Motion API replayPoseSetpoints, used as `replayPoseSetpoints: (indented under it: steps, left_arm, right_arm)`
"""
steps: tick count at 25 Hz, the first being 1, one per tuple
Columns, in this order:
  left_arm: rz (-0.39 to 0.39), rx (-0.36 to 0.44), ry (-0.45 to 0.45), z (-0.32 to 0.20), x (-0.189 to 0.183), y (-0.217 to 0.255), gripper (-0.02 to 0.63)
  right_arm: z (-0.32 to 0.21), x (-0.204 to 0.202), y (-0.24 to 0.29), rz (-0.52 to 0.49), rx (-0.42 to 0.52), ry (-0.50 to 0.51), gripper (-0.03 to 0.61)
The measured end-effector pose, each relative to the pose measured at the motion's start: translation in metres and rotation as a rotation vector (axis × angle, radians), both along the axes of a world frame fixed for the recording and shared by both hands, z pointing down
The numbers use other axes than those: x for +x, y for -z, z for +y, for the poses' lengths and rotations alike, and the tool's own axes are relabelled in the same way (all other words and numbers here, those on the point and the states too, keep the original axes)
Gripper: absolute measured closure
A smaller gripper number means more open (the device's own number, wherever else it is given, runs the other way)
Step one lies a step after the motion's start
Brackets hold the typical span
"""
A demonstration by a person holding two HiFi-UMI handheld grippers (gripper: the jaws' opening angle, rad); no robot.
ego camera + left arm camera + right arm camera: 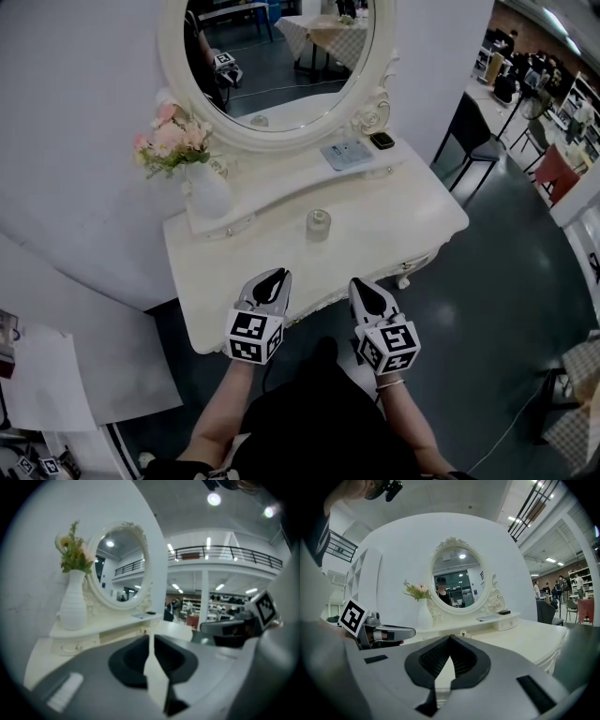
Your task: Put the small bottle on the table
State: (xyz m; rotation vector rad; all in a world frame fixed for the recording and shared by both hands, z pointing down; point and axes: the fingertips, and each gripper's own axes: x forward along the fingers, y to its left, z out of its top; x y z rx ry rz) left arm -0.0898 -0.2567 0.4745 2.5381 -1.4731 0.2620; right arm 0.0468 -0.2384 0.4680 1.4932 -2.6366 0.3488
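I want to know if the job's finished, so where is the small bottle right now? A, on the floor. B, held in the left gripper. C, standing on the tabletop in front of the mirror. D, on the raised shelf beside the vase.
C: the small bottle stands upright on the dressing table, ahead of the left gripper and right gripper, both shut on nothing.

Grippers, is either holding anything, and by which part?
Nothing is held. Left gripper and right gripper are shut and empty; the small bottle stands free on the table.
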Motion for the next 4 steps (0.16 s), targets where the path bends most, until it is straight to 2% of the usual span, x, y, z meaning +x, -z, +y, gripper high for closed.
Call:
replayPoseSetpoints:
  steps: [4]
  left_arm:
    - [0.007,0.004,-0.022,-0.0036,0.0040,-0.0009,0.575]
  right_arm:
    - [-0.0035,0.0007,-0.0021,-0.010,-0.011,0.006,0.575]
